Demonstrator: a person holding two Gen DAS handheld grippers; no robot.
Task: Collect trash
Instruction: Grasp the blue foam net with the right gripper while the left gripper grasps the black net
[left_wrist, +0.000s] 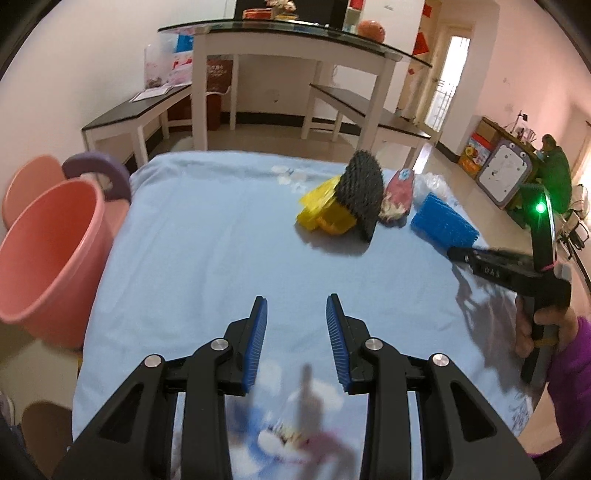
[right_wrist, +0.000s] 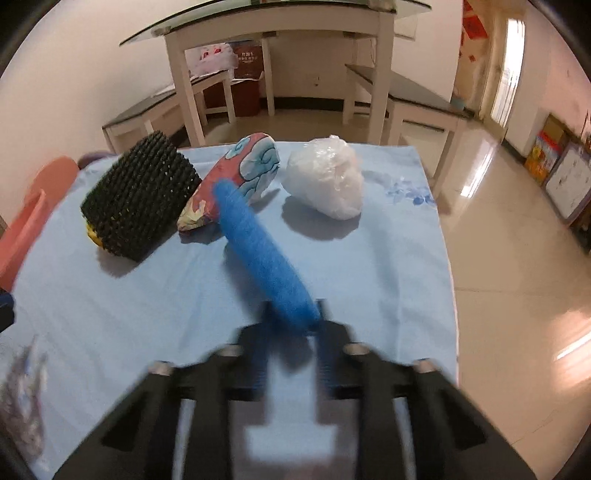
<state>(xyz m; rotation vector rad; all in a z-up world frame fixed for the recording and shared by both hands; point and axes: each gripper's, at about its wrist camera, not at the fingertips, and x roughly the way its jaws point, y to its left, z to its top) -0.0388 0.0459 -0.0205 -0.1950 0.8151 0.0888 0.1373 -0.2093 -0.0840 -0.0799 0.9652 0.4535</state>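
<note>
On the light blue tablecloth (left_wrist: 203, 240) lie a black foam net (left_wrist: 362, 192) (right_wrist: 136, 199) over a yellow wrapper (left_wrist: 317, 210), a red and blue patterned packet (left_wrist: 399, 192) (right_wrist: 243, 173) and a crumpled white plastic bag (right_wrist: 325, 184). My right gripper (right_wrist: 291, 314) (left_wrist: 458, 254) is shut on the near end of a blue foam net sleeve (right_wrist: 258, 251) (left_wrist: 443, 221), which points toward the packet. My left gripper (left_wrist: 295, 314) hovers open over the cloth, nothing between its blue pads. A blurred crumpled wrapper (left_wrist: 303, 413) shows below its fingers.
A pink bucket (left_wrist: 48, 251) stands at the table's left edge, with a pink and purple stool behind it. A white glass-topped table (left_wrist: 295, 48) and benches stand beyond. A person in green (left_wrist: 554, 170) sits far right. Tiled floor lies right of the table.
</note>
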